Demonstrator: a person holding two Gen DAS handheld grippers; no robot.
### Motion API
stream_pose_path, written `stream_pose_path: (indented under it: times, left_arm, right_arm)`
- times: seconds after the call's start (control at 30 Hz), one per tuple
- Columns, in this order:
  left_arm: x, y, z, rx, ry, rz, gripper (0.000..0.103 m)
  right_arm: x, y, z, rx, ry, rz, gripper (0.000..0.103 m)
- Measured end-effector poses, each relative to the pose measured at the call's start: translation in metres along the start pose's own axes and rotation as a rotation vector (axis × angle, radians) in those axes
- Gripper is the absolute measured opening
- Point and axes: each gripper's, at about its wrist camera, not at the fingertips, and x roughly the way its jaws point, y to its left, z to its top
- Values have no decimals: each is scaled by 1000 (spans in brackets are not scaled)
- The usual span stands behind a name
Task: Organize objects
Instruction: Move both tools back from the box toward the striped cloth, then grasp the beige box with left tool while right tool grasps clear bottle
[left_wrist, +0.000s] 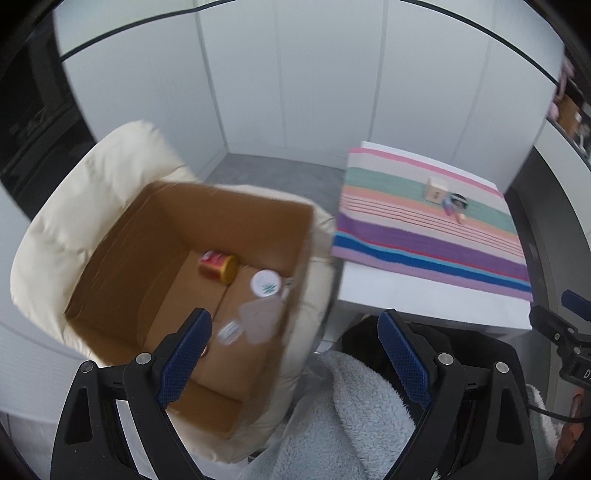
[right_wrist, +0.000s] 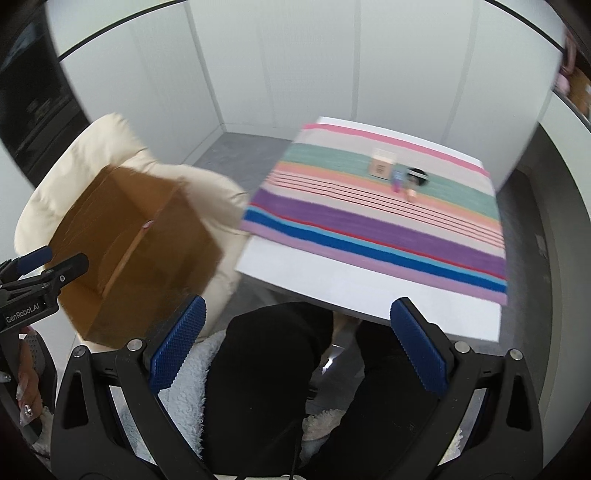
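Both claws, left (left_wrist: 293, 354) and right (right_wrist: 299, 347), hung released and empty, probably between trips from the table (right_wrist: 369, 295) to the box (left_wrist: 122, 258).

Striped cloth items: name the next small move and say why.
Probably carry the right claw, open and empty, toward the small box on the striped cloth; several items already lie in the cardboard box, while that cluster remains on the table.

Plain matt cardboard box (left_wrist: 155, 258) sitting on a puffy cream cushion (left_wrist: 92, 177), soft cloth look. Striped mat (right_wrist: 388, 206) on the right seems woven. Gripper pads (left_wrist: 184, 362) are knobbly blue rubber, frames matt black plastic. Fluffy fleece (left_wrist: 354, 413) bottom centre.
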Motion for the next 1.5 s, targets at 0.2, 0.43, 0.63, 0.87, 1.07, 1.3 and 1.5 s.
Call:
stream_pose_path:
  times: [0.2,0.43,0.63,0.87,1.07,1.3,1.5]
  left_arm:
    - [6,-36,10,53,5,-40,93]
    - [14,-76,21,108,11,-82,93]
    - [22,-117,32,168,21,-123,93]
    - [47,-155,67,232,6,-118,93]
    - [105,-197,121,272,37,-139,93]
    - [194,-251,181,241,21,-149,93]
    - [280,-296,224,172,77,-191,93]
  right_arm:
    - [-9,-51,-9,100,-8,-54,102]
    - [-15,-98,-22,196,-7,-101,102]
    - [-5,-137,-31,240,6,-168,102]
    - [30,-189,-27,314,31,-201,102]
    - [71,-217,1,312,26,-219,102]
    - [157,-239,53,300,32,-221,102]
    - [227,-244,105,282,0,-213,102]
